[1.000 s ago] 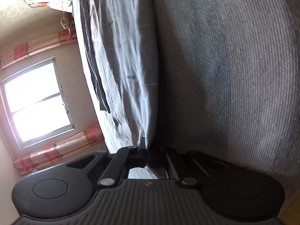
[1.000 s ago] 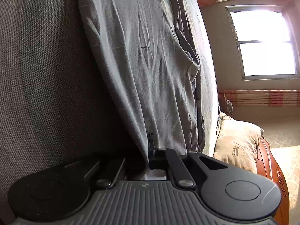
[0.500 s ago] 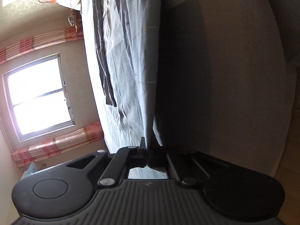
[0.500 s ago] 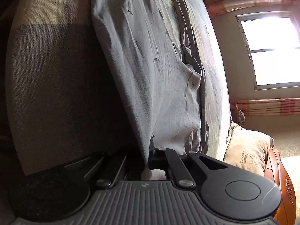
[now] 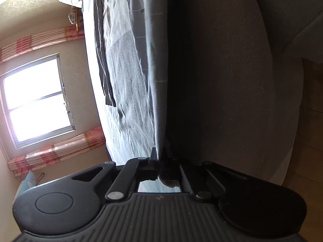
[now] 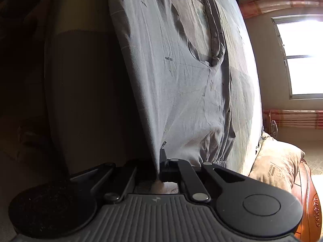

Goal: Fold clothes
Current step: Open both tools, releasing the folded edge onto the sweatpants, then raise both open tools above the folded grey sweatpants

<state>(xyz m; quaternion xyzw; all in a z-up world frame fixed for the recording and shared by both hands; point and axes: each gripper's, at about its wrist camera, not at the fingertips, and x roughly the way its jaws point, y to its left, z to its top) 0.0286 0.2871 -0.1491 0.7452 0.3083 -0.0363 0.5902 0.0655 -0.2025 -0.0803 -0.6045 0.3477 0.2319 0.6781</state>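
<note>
— While the grey sofa cushion (image 5: 232,80) fills most of the left wrist view, where is the garment?
— The grey garment (image 6: 181,80) hangs stretched in front of the sofa cushion, lifted off it, with its cuffed end low near the right tongs.
— What else is in the room?
— A bright window (image 5: 36,100) with pink striped curtains (image 5: 56,151), and a beige pillow (image 6: 276,161) beside a carved wooden armrest (image 6: 308,201).
— And the tongs?
— The left tongs (image 5: 158,161) are clenched on one edge of the garment. The right tongs (image 6: 158,165) are likewise pinched tight on another edge, with a bit of cloth poking out behind the fingers (image 6: 163,157).
</note>
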